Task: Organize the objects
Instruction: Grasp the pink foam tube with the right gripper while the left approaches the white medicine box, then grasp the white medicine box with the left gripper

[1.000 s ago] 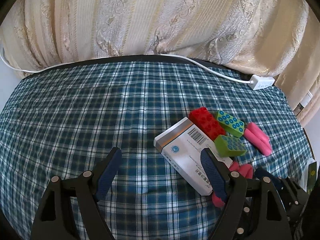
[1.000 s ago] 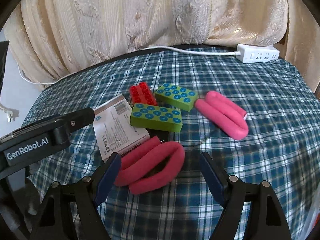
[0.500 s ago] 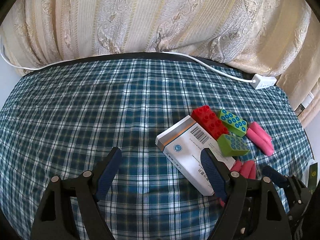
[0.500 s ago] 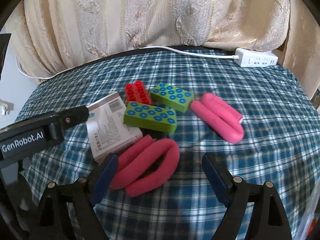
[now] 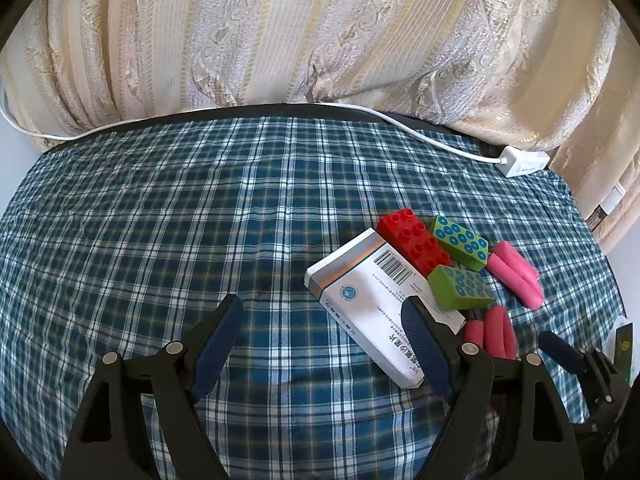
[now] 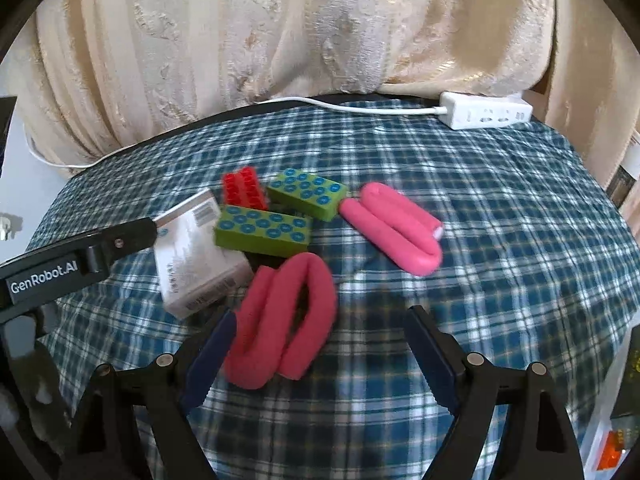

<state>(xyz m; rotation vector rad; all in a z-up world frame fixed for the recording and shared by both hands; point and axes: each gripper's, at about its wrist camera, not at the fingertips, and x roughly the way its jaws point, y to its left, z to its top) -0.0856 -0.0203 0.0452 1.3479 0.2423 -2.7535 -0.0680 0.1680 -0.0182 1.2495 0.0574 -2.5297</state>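
A cluster lies on the plaid cloth: a white medicine box point(image 5: 372, 300) point(image 6: 196, 256), a red brick point(image 5: 414, 242) point(image 6: 243, 190), two green bricks with blue studs point(image 5: 460, 237) point(image 5: 458, 287) point(image 6: 306, 193) point(image 6: 262, 231), and two folded pink foam rollers point(image 6: 286, 316) point(image 6: 394, 228). My left gripper point(image 5: 322, 334) is open and empty, its right finger over the box's near end. My right gripper point(image 6: 320, 346) is open and empty, the near pink roller just inside its left finger. The left gripper's body point(image 6: 76, 258) shows in the right wrist view.
A white power strip point(image 6: 486, 114) point(image 5: 524, 160) with its cable lies at the table's back edge. A cream patterned curtain point(image 5: 320, 32) hangs behind. Some packaging point(image 6: 616, 440) sits at the right edge.
The right gripper has moved forward and down towards the near pink roller. The left gripper has shifted slightly; the objects have not moved.
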